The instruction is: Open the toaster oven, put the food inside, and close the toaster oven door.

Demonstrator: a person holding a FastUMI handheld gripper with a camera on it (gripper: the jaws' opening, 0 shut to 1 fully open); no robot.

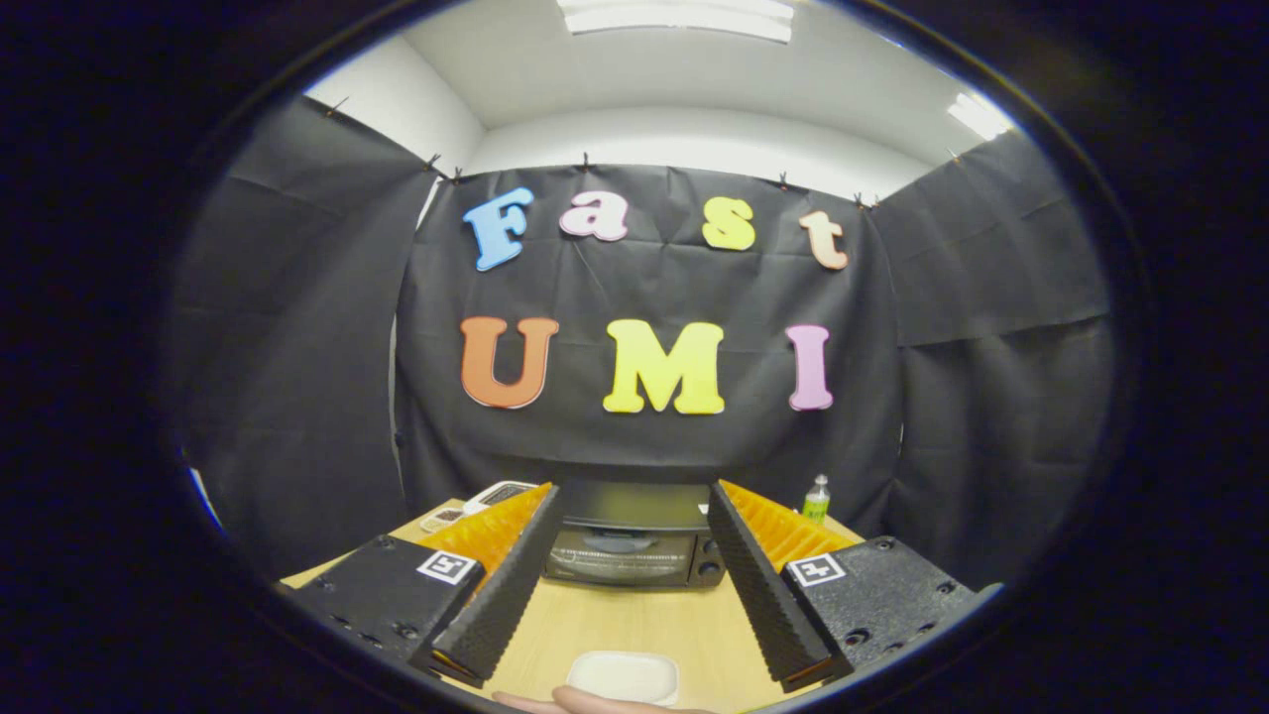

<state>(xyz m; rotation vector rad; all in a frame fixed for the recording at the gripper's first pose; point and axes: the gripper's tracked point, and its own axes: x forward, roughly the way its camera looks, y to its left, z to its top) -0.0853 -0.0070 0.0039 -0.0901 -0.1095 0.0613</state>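
A black toaster oven (631, 543) stands at the far side of the wooden table (634, 625), its glass door shut. My gripper (631, 506) hangs open above the table, and the oven shows in the gap between the two fingers, well beyond them. Near the table's front edge lies a white rectangular dish (623, 676), below the fingers. A person's hand (585, 703) touches the dish from the near side. What is in the dish I cannot make out.
A small bottle with a green label (816, 499) stands right of the oven. A white flat device (496, 493) and a smaller one (441, 518) lie left of the oven. Black cloth walls close the booth on three sides.
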